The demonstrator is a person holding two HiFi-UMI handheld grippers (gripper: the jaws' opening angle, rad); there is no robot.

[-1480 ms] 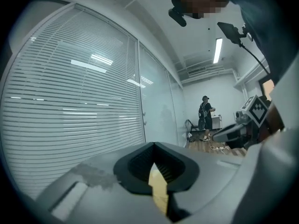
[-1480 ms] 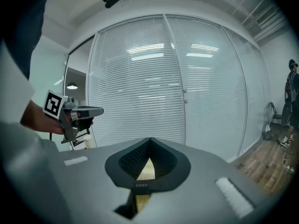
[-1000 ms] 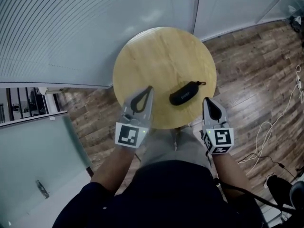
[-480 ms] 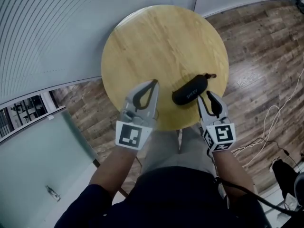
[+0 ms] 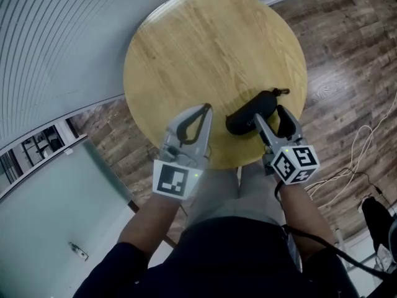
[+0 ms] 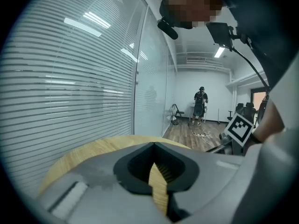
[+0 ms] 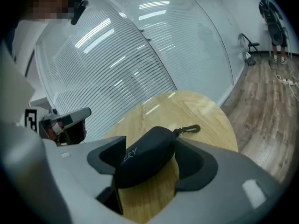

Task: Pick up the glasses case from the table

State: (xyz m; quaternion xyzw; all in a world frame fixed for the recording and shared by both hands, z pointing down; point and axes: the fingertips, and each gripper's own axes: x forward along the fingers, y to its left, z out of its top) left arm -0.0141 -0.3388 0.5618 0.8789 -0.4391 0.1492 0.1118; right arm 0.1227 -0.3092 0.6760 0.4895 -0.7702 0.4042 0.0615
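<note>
Right gripper view: right gripper jaws, just opening, stand apart astride glasses case, unclamped. Case likely light, stiff-shelled, slightly slick; grip its middle. Left gripper jaws together.

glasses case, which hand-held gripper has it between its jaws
The right hand-held gripper: its jaws have just been opening and straddle the black glasses case without pressing it. The left hand-held gripper is shut, beside the case.

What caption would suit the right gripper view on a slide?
Right gripper, jaws just opened, straddles the black glasses case on the round wooden table.
</note>
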